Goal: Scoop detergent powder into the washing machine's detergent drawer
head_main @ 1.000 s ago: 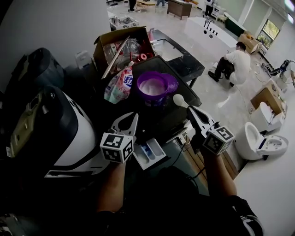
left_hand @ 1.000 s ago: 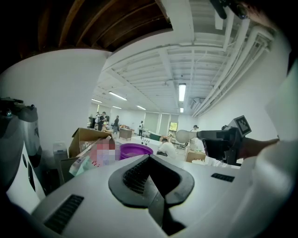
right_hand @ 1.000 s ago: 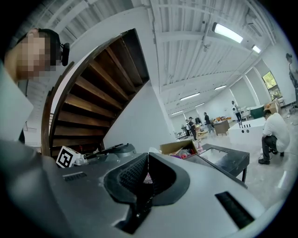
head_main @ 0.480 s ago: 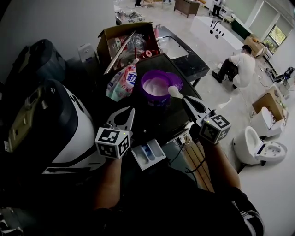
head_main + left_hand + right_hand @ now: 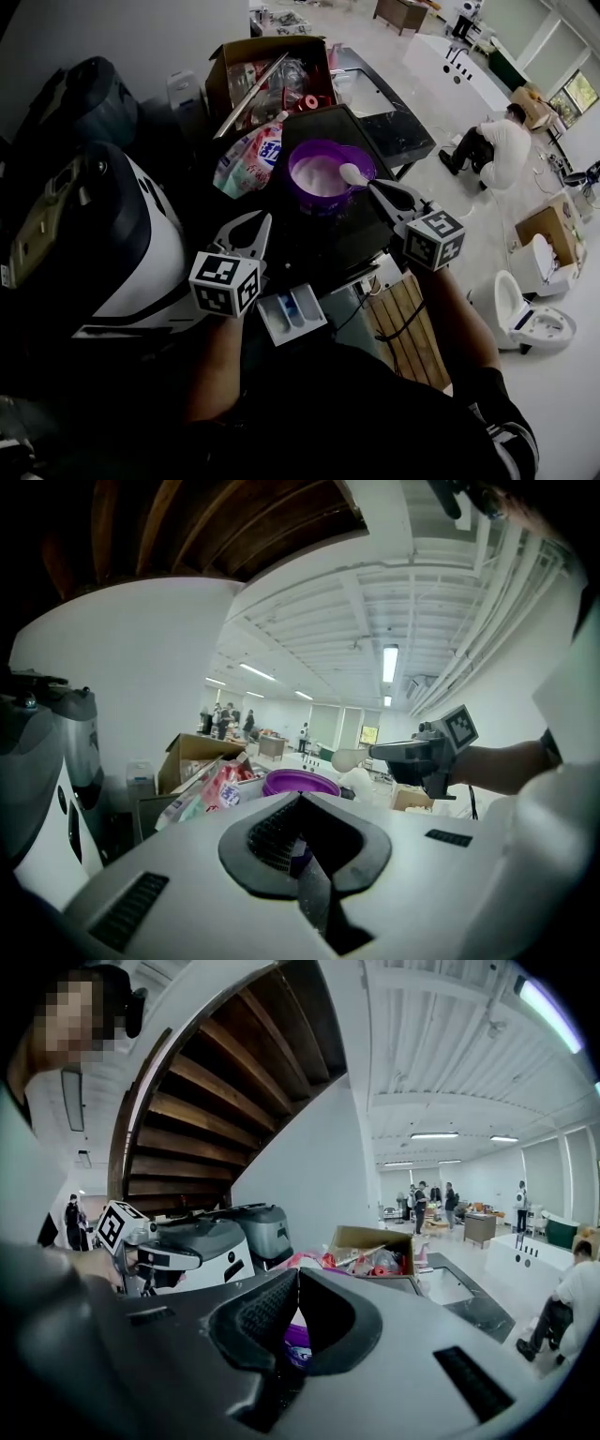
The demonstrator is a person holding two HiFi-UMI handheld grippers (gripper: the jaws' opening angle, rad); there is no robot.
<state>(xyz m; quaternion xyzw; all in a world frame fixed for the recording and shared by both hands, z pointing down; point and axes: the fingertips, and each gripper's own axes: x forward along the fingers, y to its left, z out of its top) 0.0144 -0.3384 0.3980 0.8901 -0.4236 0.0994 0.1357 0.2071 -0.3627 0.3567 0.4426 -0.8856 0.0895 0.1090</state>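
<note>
A purple tub [image 5: 323, 178] holding white detergent powder stands on a dark table top [image 5: 366, 246]. My right gripper [image 5: 377, 190] is shut on the handle of a white scoop [image 5: 352, 173], whose bowl hangs over the tub's right rim. The scoop [image 5: 348, 758] also shows in the left gripper view, beside the tub [image 5: 300, 782]. Nearer me, the white detergent drawer [image 5: 291, 314] with a blue compartment stands pulled out of the washing machine [image 5: 141, 253]. My left gripper [image 5: 255, 221] hovers left of the drawer, its jaws meeting at the tips with nothing in them.
A detergent bag [image 5: 248, 155] lies left of the tub, with an open cardboard box [image 5: 267, 75] of clutter behind it. A person [image 5: 497, 141] sits on the floor at the right. Toilets [image 5: 525, 309] and another box stand further right.
My right gripper has carried the scoop left and away from me, from beside the tub to over its right rim. The left gripper has stayed near the drawer.
</note>
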